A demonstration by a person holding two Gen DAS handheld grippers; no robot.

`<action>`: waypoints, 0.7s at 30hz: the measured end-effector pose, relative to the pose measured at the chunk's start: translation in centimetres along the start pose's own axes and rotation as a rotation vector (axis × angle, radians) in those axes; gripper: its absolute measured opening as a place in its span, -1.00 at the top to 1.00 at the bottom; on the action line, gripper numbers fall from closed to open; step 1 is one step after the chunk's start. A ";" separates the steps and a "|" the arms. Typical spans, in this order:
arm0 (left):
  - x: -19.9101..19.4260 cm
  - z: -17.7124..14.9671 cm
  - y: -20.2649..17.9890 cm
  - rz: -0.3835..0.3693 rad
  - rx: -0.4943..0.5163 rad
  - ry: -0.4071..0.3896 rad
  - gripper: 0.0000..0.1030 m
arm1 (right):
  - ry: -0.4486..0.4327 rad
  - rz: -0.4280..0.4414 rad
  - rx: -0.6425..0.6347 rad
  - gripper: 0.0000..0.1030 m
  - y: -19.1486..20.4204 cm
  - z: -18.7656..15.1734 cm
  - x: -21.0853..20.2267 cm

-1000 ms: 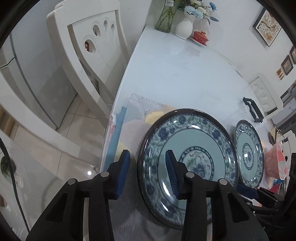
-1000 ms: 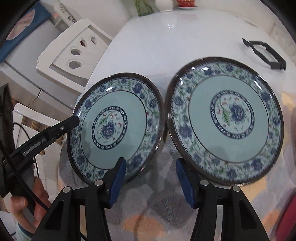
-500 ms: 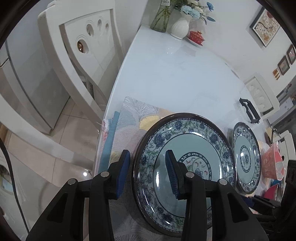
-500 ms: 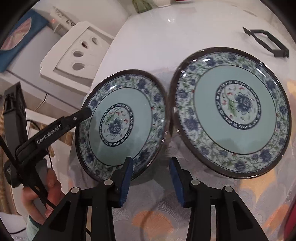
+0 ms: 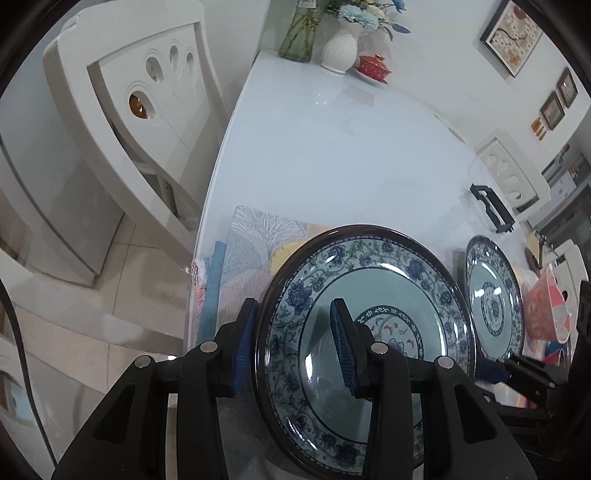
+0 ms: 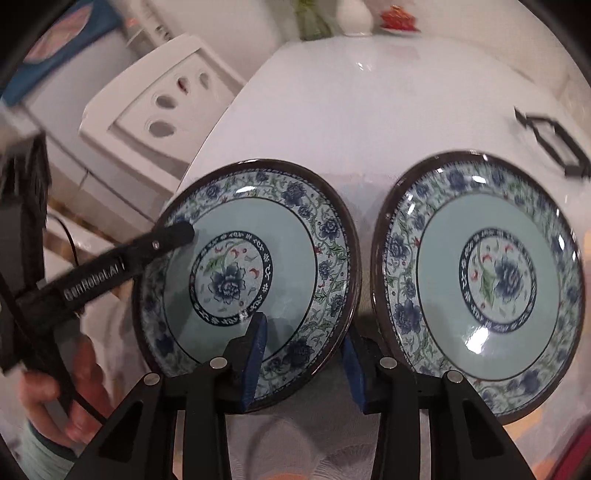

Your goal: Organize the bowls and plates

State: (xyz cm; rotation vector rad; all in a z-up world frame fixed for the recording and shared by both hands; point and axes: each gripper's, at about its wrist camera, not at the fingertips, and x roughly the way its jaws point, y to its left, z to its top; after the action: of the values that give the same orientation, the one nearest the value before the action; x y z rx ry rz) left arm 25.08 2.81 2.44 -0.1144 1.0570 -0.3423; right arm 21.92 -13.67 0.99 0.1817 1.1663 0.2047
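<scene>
Plates sit side by side on a mat on the worktop (image 5: pixel 332 147): left plate (image 6: pixel 243 269) gripped at opposite rims by left gripper (image 5: pixel 291 347) and right gripper (image 6: pixel 303 354), fingers clamped, so lifting it onto right plate (image 6: pixel 480 280) seems next.

white lettering along my left gripper (image 6: pixel 173 236) finger, roughly "GenRobot.AI" but blurred, small label on the glass vase (image 5: pixel 301 33) too tiny for me to read
</scene>
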 end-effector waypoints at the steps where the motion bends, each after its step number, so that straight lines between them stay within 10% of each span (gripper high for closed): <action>1: -0.3 -0.2 -0.1 -0.003 0.001 -0.003 0.29 | 0.001 0.003 -0.007 0.24 0.0 0.0 -0.1; 21: -11.4 -4.1 -3.7 -0.033 -0.031 -0.136 0.29 | -0.075 0.023 -0.092 0.24 1.8 -3.5 -11.3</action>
State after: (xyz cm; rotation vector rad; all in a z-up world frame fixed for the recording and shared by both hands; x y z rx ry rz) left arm 15.61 3.38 10.87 -0.1805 0.9267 -0.3437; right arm 14.31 -14.65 10.15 0.1205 1.0784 0.2692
